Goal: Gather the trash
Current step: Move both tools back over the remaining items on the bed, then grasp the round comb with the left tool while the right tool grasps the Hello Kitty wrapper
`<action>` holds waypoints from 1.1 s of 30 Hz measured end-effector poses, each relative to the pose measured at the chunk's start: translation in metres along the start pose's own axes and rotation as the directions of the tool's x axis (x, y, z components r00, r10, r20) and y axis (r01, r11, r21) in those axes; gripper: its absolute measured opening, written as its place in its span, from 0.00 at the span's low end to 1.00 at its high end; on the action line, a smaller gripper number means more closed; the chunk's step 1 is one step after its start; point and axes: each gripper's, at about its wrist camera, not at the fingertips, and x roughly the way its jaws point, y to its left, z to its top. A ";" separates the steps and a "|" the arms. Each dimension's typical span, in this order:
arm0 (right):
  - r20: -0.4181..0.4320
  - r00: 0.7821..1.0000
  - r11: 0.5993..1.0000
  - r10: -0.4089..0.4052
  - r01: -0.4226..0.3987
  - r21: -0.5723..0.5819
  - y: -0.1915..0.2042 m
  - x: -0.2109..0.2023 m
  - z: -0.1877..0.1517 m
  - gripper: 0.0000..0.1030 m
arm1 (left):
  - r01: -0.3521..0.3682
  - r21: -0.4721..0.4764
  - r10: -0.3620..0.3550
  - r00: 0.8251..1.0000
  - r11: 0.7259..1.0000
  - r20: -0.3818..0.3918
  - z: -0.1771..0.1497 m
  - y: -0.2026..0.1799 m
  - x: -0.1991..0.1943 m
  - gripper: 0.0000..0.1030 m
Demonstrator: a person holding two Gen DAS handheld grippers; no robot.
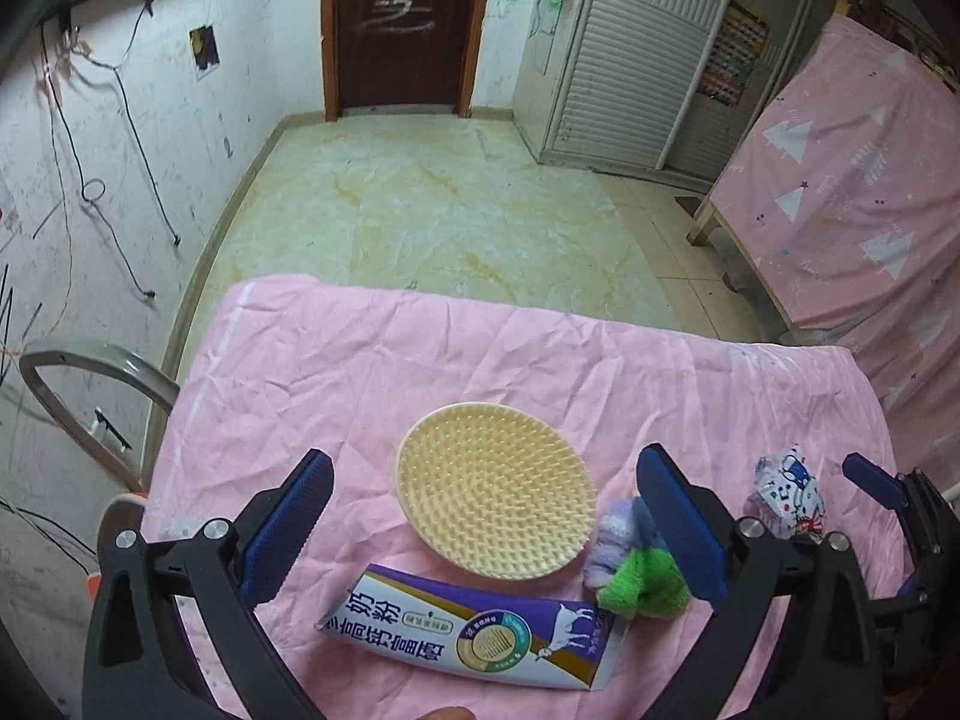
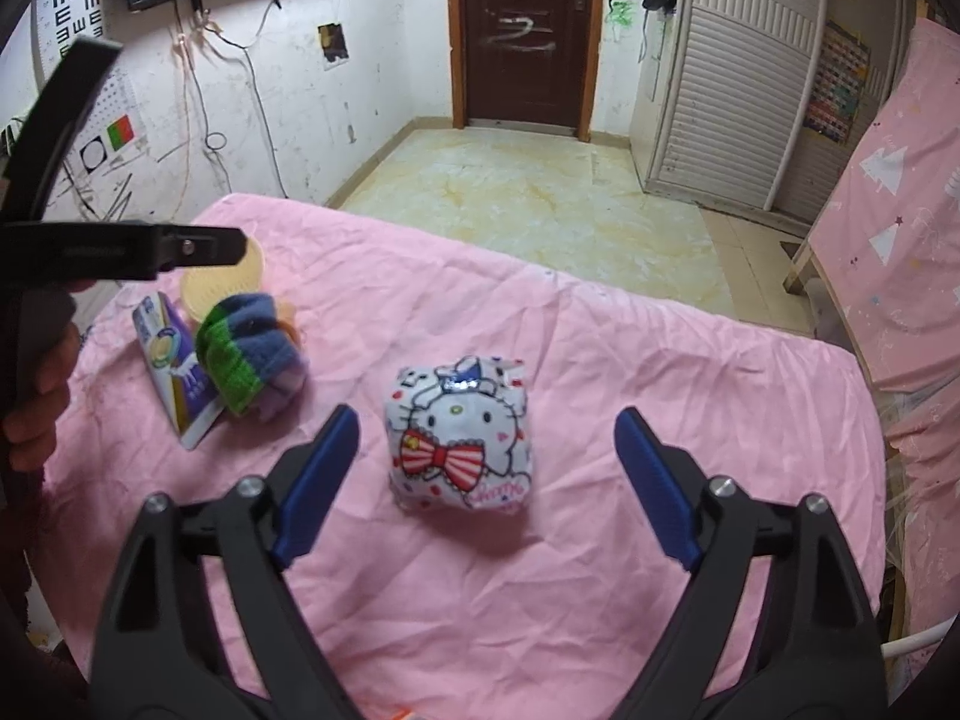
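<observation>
Cartoon-print wrapper [image 2: 459, 432] lying on pink desk [image 2: 690, 372], being framed dead ahead between wide-open right hand-held gripper [image 2: 486, 474] jaws, untouched. Left hand-held gripper [image 1: 486, 534] also gaping empty, farther off.

Pink cloth [image 2: 600, 360]; cream brush [image 1: 495, 489]; cartoon-cat print wrapper [image 2: 459, 435]

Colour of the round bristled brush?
Pale yellow brush; clearest in left wrist view.
</observation>
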 end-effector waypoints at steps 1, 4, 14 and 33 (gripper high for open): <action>-0.003 1.000 1.000 0.003 -0.003 -0.002 0.000 0.001 0.000 0.82 | -0.001 -0.009 0.001 1.000 1.000 -0.013 0.000 0.001 0.004 0.89; -0.013 1.000 1.000 0.014 -0.014 -0.007 0.000 0.008 0.002 0.82 | -0.004 -0.030 0.003 0.999 1.000 -0.043 0.000 0.004 0.015 0.89; -0.044 0.998 0.999 0.050 -0.050 -0.009 -0.004 0.024 0.008 0.82 | -0.048 -0.015 0.047 0.995 0.999 -0.083 0.002 -0.005 0.038 0.89; -0.009 1.000 1.000 0.017 -0.017 -0.025 -0.005 0.020 0.003 0.46 | -0.105 -0.048 0.103 0.994 0.993 -0.025 0.000 0.007 0.022 0.62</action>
